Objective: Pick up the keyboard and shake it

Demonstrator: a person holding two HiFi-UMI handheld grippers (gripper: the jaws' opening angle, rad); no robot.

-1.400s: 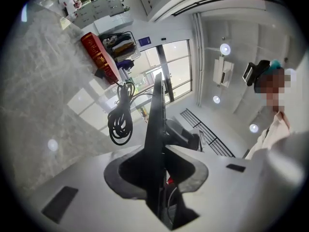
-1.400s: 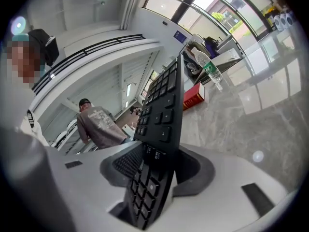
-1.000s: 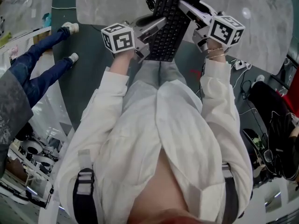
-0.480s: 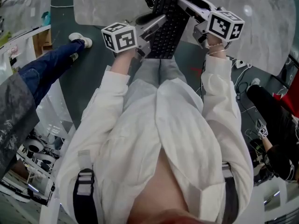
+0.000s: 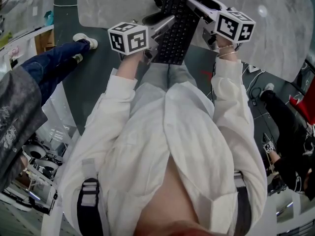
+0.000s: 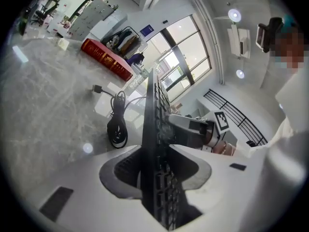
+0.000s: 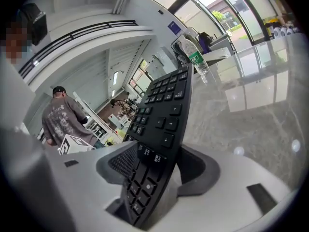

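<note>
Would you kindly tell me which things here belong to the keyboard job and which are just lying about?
Job: keyboard; left gripper and right gripper, whose jaws have just been opening around it.
Lying about: coiled cable, red box, plastic bottle.

The marbled table point(image 6: 43, 115) bears a coiled black cable point(image 6: 117, 124) (red box point(image 6: 107, 59) farther back).

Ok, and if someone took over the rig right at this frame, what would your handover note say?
Left gripper: jaws have just been opening, black keyboard between them, grip looks loose.
Right gripper: likewise, keyboard tilted between its jaws.
Keyboard: far end over the marble table, near end past its edge.
Done: keyboard appears lifted.
To do: shake unconfirmed; regrip first, I'd say.
</note>
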